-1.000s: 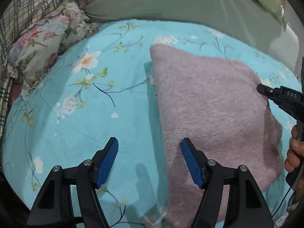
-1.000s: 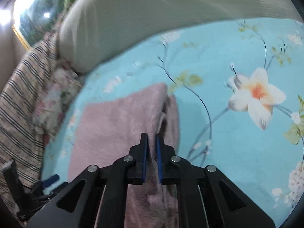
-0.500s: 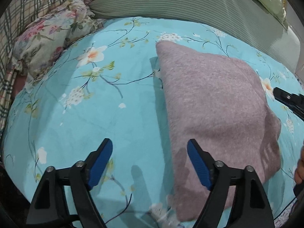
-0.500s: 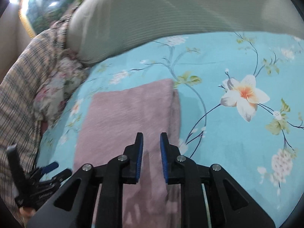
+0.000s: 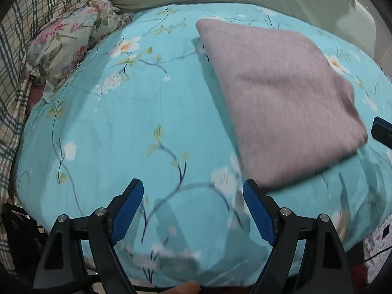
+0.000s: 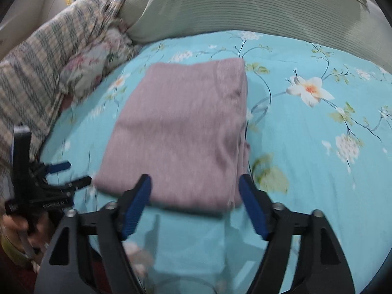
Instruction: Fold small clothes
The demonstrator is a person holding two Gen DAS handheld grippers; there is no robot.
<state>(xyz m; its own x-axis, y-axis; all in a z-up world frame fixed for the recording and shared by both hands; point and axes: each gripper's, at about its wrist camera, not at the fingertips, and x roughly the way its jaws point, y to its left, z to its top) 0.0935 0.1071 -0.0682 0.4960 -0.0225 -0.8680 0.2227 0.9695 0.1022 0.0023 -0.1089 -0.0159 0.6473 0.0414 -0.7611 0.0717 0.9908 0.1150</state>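
Fingers of the right gripper (image 6: 193, 207) stood wide apart just before the near edge of the folded mauve garment (image 6: 181, 132); its jaws had just been opening, and nothing was between them. The left gripper (image 5: 193, 210) was also released and empty, its blue pads over bare sheet, with the garment's near corner just beside its right pad. In the right wrist view this left gripper showed at the garment's left side, held by a hand (image 6: 14, 225).

One garment lay flat on the turquoise flowered bedsheet (image 6: 306, 171), folded into a rectangle. Its long axis ran from the grippers away toward the pillows, with the layered edges on its right side.

Beyond the garment's far edge lay one green ribbed pillow (image 6: 245, 7). To the garment's far left were one flowered cushion (image 5: 66, 41) and one checked blanket (image 6: 36, 73).
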